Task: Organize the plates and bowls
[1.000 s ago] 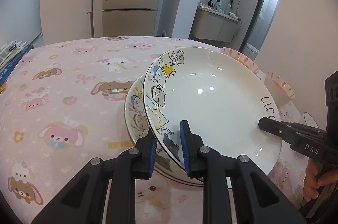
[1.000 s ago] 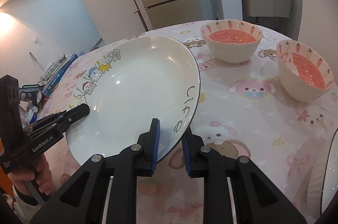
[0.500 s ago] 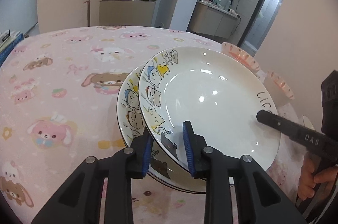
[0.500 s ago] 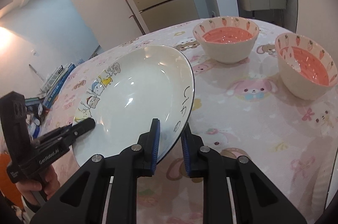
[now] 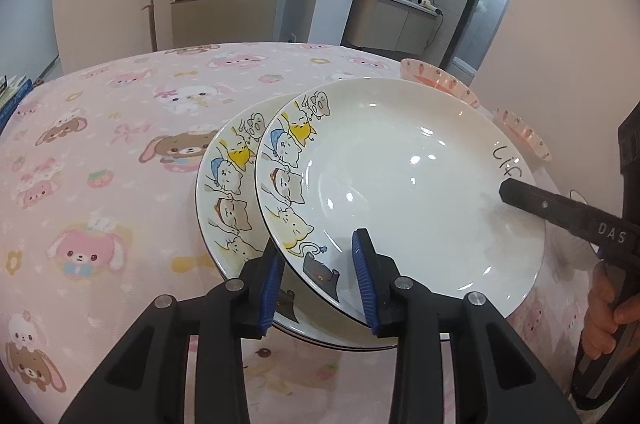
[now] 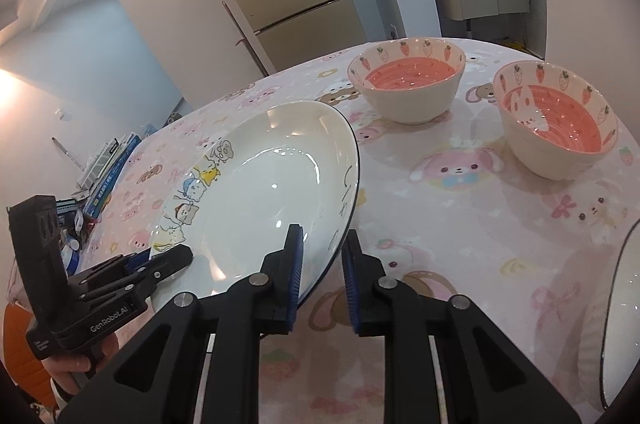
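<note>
A white plate with cartoon cats (image 5: 400, 183) lies tilted over a matching plate (image 5: 228, 183) on the pink tablecloth. My left gripper (image 5: 318, 278) has its jaws spread on either side of the top plate's near rim, not pressing it. My right gripper (image 6: 320, 268) also straddles the same plate (image 6: 272, 191) at its lettered edge, jaws parted with a gap. Each gripper shows in the other's view: right (image 5: 520, 195), left (image 6: 168, 258). Two pink bowls with strawberry rims (image 6: 406, 83) (image 6: 556, 119) stand behind.
The round table (image 5: 100, 143) has a pink animal-print cloth. Another plate's rim (image 6: 624, 304) shows at the right edge. Books (image 6: 108, 167) lie beyond the table's left side. The bowls also show in the left wrist view (image 5: 438, 81).
Both grippers' jaws have widened around the top plate's rim. The plate has settled lower onto the plate beneath it.
</note>
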The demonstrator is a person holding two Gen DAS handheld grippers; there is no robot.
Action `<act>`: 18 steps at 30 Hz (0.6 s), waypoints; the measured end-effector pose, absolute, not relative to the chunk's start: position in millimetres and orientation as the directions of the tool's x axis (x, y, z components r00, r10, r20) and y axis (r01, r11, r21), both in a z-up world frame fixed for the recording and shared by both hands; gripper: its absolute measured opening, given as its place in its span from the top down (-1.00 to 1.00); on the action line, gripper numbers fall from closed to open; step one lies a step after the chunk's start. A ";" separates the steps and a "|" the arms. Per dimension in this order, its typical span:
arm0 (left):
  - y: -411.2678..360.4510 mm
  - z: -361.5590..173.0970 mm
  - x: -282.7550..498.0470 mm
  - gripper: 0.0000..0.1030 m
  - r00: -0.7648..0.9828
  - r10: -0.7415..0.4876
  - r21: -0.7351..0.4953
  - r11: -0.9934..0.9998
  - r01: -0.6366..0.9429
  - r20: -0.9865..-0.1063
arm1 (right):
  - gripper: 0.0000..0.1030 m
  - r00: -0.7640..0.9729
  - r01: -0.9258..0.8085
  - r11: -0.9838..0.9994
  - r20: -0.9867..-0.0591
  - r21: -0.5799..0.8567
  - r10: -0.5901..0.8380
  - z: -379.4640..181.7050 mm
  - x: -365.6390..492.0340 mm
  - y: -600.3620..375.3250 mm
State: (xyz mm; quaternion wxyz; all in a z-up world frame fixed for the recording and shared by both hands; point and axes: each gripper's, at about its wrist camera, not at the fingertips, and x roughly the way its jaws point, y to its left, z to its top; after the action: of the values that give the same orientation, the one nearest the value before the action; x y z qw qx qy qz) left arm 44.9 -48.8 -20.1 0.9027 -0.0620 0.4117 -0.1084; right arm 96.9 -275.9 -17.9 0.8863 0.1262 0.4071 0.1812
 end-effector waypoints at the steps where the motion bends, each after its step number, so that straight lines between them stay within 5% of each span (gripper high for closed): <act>1: -48.8 -20.4 45.1 0.31 0.637 -0.246 -0.202 0.969 0.143 -0.731 | 0.65 0.604 -0.218 0.903 -0.676 0.369 0.422 -16.7 96.0 -276.2; 7: -49.4 -18.5 46.6 0.21 0.644 -0.197 -0.149 0.980 0.130 -0.739 | 0.65 0.613 -0.213 0.906 -0.672 0.366 0.416 -15.0 96.7 -275.6; 11: -51.4 -3.5 36.2 -0.61 0.758 -0.040 0.004 0.998 0.057 -0.651 | 0.65 0.627 -0.213 0.916 -0.671 0.341 0.396 -14.3 96.2 -273.6; 13: -53.7 2.8 30.5 -0.65 0.795 -0.004 0.058 0.997 0.049 -0.607 | 0.64 0.630 -0.214 0.914 -0.667 0.344 0.398 -14.5 95.7 -274.4; 18: -37.3 0.9 36.4 -0.65 0.780 -0.052 -0.044 0.999 0.032 -0.624 | 0.65 0.635 -0.211 0.926 -0.676 0.314 0.374 -13.3 95.2 -270.8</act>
State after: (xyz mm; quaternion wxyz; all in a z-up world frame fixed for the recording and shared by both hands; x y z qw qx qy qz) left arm 36.4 -37.3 0.9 0.9433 -0.0155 0.3309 -0.0223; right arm 95.2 -270.8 -13.3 0.8982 0.1035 0.3950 0.1628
